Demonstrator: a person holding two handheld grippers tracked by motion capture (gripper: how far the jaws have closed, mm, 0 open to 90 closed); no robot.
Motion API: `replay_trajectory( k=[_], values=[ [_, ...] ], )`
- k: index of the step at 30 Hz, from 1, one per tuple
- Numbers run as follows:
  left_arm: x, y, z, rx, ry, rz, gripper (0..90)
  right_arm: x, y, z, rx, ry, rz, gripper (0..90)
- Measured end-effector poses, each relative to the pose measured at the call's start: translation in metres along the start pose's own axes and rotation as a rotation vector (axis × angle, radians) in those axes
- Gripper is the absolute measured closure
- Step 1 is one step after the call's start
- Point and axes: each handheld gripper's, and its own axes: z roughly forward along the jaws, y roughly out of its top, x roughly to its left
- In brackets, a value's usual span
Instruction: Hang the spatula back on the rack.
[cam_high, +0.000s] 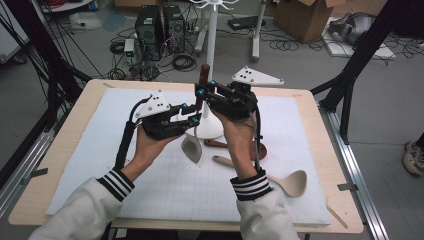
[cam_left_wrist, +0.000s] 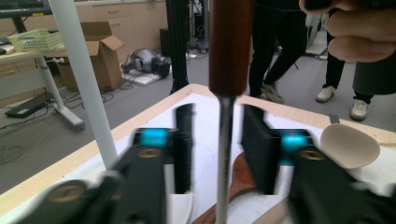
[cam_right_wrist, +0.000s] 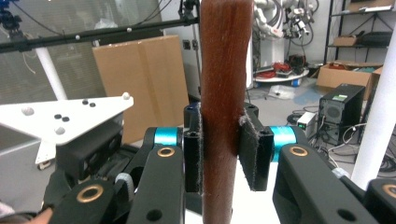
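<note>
The right tool (cam_right_wrist: 219, 154) pinches the spatula (cam_high: 192, 148) upright by its wooden handle; the left tool (cam_left_wrist: 218, 149) stands spread around the shank. Next, hang it on the rack (cam_high: 211, 60) at twelve o'clock.

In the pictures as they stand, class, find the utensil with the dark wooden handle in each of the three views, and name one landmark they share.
High view: the wooden-handled utensil stands upright at top centre, between the two grippers.
Left gripper view: its handle hangs top centre, with the metal shaft running down between open jaws.
Right gripper view: the handle stands upright at centre, clamped by both pads.
Shared landmark: the white stand pole.
</note>
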Motion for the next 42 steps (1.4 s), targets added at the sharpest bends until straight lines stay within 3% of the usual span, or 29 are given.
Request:
replay_trajectory(
  k=[9, 14, 20, 22, 28, 33, 42],
  values=[
    [0.006, 0.004, -0.009, 0.025, -0.049, 0.076, 23.3, -0.007, 0.001, -0.002, 0.009, 0.044, -0.012, 74.2],
    [0.013, 0.008, -0.018, 0.022, -0.125, 0.064, 15.4, -0.011, 0.002, -0.003, 0.01, 0.107, -0.021, 74.2],
    [0.019, 0.015, -0.026, 0.018, -0.228, 0.074, 13.6, -0.015, 0.005, -0.005, 0.018, 0.196, -0.041, 74.1],
    [0.021, 0.017, -0.028, 0.022, -0.275, 0.058, 13.5, -0.015, 0.006, -0.005, 0.02, 0.222, -0.051, 74.2],
    [0.022, 0.024, -0.028, 0.019, -0.363, 0.066, 13.6, -0.016, 0.008, -0.004, 0.021, 0.346, -0.058, 74.1],
    [0.021, 0.029, -0.026, 0.022, -0.383, 0.075, 14.5, -0.015, 0.008, -0.002, 0.023, 0.406, -0.075, 74.1],
    [0.02, 0.031, -0.018, 0.015, -0.409, 0.055, 21.6, -0.013, 0.008, 0.001, 0.027, 0.439, -0.084, 74.0]
  ],
)
